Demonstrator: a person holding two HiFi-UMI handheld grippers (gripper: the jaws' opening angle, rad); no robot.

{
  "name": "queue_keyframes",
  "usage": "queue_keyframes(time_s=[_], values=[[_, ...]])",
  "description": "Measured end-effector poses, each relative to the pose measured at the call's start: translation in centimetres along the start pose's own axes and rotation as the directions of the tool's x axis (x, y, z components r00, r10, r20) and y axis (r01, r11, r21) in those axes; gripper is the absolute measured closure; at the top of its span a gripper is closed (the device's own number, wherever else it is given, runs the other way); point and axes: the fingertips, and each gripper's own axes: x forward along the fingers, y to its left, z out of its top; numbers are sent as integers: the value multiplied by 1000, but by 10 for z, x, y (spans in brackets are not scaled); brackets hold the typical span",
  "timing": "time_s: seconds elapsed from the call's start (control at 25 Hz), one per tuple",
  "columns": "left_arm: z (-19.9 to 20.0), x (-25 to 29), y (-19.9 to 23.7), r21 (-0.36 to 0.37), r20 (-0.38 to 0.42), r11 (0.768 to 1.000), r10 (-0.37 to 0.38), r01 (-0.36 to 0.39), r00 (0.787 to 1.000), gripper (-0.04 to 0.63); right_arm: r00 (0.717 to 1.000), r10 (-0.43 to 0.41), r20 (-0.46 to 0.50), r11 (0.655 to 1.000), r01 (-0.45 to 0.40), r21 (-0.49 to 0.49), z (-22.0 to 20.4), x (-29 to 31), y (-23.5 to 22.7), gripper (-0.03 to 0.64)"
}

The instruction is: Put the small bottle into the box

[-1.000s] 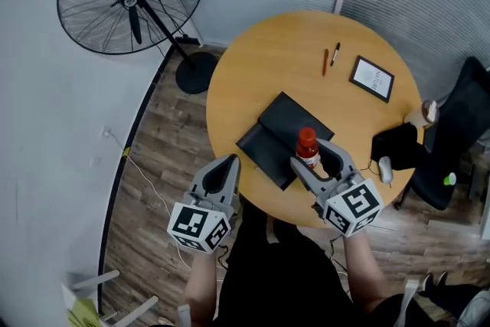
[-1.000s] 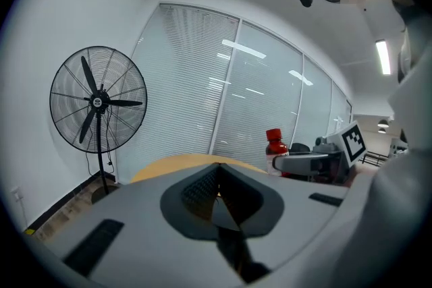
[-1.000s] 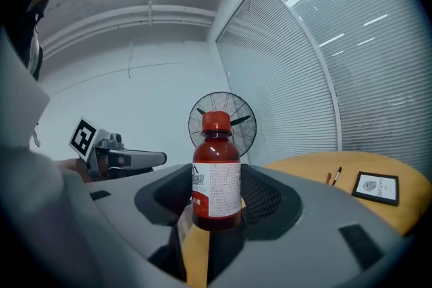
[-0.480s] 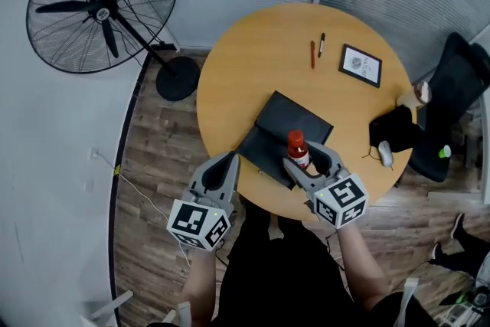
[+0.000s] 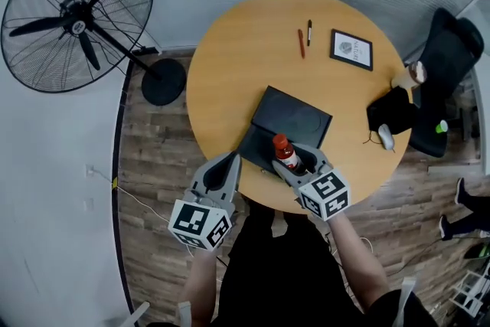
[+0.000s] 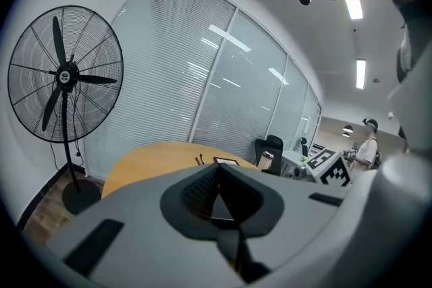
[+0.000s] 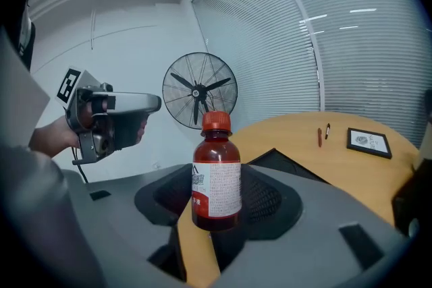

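In the head view the right gripper (image 5: 295,160) hides the small bottle (image 5: 285,152)'s base and the box (image 5: 291,117)'s near edge from me. The label (image 7: 221,189)'s print is too small to read.

Standing fan (image 5: 76,15) on wood floor (image 5: 153,157), left of round table (image 5: 230,88). Red pen (image 5: 301,44), black pen (image 5: 308,32) and framed card (image 5: 351,50) on top; black chair (image 5: 448,57) right.

small bottle (image 5: 285,153): we log amber body, red cap, white label; upright, clamped in right gripper (image 5: 292,161).
box (image 5: 295,117): black, flat, lid open, just beyond bottle.
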Motion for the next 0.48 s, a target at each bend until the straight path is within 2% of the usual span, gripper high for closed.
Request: queue_keyframes(time_s=[0.48], values=[[-15,5,20,3,-48,999,-46,46,998,600,990,-15,-137,1000,18,21,-50,51,-4,388]])
